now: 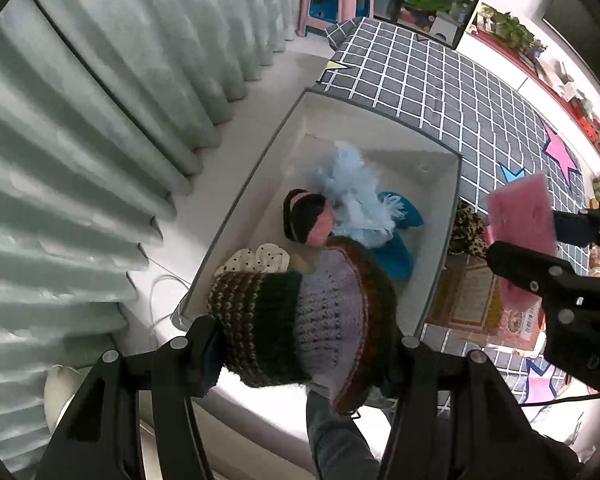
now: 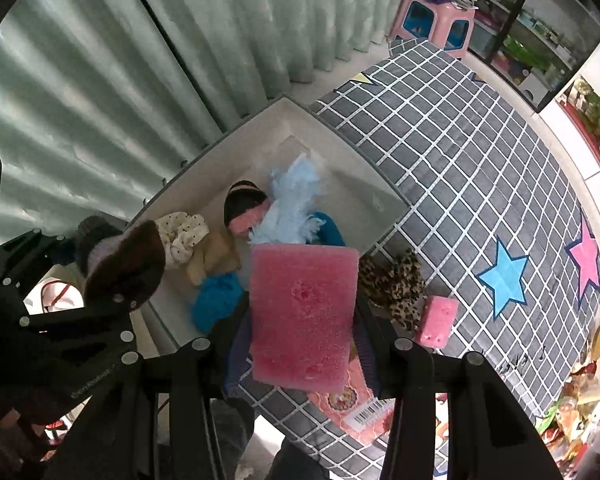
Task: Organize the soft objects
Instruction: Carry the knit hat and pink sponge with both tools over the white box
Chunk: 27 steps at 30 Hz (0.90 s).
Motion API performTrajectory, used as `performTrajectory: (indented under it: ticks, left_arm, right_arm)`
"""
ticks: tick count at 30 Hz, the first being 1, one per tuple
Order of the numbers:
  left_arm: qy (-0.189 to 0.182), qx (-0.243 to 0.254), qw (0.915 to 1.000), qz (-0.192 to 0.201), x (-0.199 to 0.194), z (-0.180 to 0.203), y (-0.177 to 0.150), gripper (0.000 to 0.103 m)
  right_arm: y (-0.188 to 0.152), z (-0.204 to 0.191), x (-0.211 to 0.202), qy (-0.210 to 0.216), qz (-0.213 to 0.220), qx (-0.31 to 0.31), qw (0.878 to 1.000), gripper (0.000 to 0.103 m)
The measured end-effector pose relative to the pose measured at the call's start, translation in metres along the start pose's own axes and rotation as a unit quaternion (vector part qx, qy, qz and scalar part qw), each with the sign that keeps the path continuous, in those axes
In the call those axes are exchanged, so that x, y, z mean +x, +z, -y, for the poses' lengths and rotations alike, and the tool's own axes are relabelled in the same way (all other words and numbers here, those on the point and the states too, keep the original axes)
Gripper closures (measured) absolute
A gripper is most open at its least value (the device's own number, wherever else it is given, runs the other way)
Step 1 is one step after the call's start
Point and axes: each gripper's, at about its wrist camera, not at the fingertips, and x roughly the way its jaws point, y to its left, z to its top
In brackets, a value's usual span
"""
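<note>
Lighting: soft, even daylight-like illumination, brightest along the white wall strip (image 1: 512,80) at upper right and on the pale floor (image 1: 236,184), which blows out to near white. Curtain (image 1: 100,160) folds carry gentle graded shadow. Storage box (image 2: 204,168) interior is evenly lit, with faint shade under its near wall. Gripper arms read as flat black silhouettes, detail lost. Distortion: strong fisheye; the checked rug (image 2: 460,152) grid bows outward, and black vignette fills all corners. Focus: the knitted hat (image 1: 300,320) and pink sponge (image 2: 304,316) close to the lens look slightly soft; edges smear.
</note>
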Motion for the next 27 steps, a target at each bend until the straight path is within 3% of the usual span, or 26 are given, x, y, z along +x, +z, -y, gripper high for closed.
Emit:
performTrajectory:
  ticks: [27]
  left_arm:
    - [-0.006, -0.008, 0.9992, -0.038, 0.035, -0.002, 0.006, 0.041]
  right_arm:
    - [0.025, -0.007, 0.029, 0.021, -0.035, 0.004, 0.999, 0.055]
